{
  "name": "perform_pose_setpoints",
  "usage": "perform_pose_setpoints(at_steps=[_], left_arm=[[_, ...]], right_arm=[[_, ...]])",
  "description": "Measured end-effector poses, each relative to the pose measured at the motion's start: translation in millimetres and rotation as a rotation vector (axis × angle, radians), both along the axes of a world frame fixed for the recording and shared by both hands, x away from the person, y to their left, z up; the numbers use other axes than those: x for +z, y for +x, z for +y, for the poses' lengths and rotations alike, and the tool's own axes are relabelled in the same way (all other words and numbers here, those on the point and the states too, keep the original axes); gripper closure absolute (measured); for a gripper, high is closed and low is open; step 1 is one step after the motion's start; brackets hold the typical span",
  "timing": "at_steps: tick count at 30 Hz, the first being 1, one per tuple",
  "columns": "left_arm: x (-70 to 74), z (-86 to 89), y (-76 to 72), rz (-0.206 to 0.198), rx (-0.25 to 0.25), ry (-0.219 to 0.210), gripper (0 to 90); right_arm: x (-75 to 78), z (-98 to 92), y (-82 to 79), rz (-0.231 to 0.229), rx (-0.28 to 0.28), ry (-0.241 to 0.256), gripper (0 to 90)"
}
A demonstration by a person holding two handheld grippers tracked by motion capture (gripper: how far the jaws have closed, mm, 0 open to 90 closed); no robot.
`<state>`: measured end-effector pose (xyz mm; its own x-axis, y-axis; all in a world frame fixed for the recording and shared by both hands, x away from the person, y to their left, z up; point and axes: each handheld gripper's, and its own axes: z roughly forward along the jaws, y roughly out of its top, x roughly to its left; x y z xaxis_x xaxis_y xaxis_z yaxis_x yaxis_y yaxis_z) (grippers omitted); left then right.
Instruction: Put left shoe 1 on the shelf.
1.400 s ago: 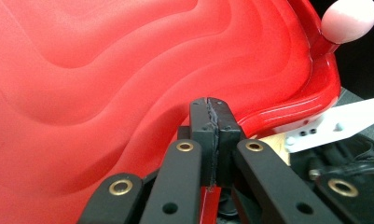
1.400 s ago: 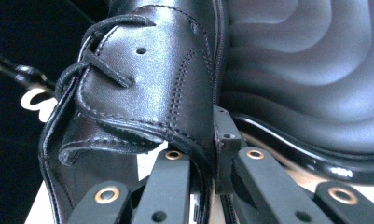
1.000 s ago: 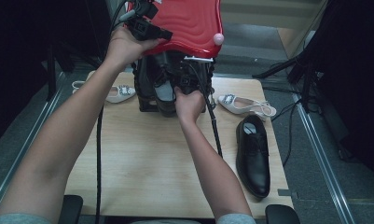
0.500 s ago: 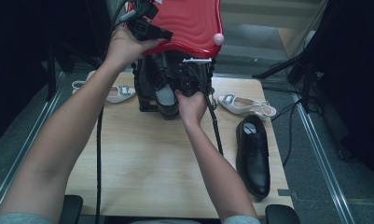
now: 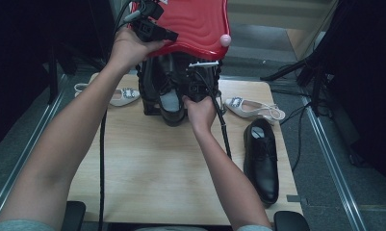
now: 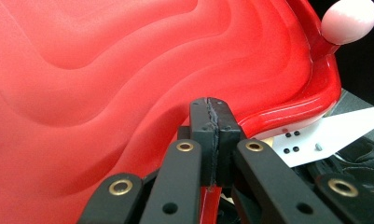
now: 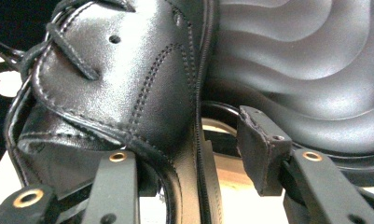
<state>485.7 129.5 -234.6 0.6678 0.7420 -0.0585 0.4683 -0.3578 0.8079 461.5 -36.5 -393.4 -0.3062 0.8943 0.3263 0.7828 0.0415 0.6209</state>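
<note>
A: In the high view, was there any readable writing or brand?

B: None legible. The glossy red wavy-surfaced plastic lid (image 5: 200, 26) was raised above the black shoe box (image 5: 149, 89) at the far edge of the light wooden table (image 5: 147, 168). The left gripper (image 5: 169, 36) was clamped on the lid's near rim. The right gripper (image 5: 193, 89) was at the box's front, beside the black leather lace-up shoe (image 5: 169, 96) standing heel-up in the box.

A: What else lay around the box?

B: A second black leather lace-up shoe (image 5: 263, 159) lay right of the box and nearer the person; one white buckled sandal (image 5: 116, 95) lay just left of it, another white slingback sandal (image 5: 250, 108) just right.

A: Any change from half a second earlier?

B: Hardly any; both hands and the lid stood much as before.

A: The left gripper view?

B: Jaws pressed together on the red lid's (image 6: 105, 79) edge; a pale pink round knob (image 6: 349, 19) sat at the lid's corner. No lettering.

A: The right gripper view?

B: The jaws stood apart around the shoe's (image 7: 124, 88) rear edge, one jaw inside, one outside. Whether they truly pinched it, I couldn't tell. The ribbed black box wall (image 7: 306, 70) lay beside the shoe.
</note>
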Motion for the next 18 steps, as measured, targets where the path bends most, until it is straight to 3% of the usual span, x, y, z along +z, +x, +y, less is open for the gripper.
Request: perform_pose_setpoints(at_steps=[5,7,18], left_arm=[[0.1,0.0,0.1,0.000,0.001,0.002,90.0],[0.1,-0.1,-0.1,0.000,0.001,0.003,90.0],[0.1,-0.1,0.1,0.000,0.004,0.005,90.0]], right_arm=[[1.4,-0.6,-3.4,0.005,0.013,-0.006,51.6],[4.6,-1.2,-6.1,0.008,0.032,0.029,49.0],[13.6,-2.5,-16.1,-0.014,0.072,0.016,48.6]])
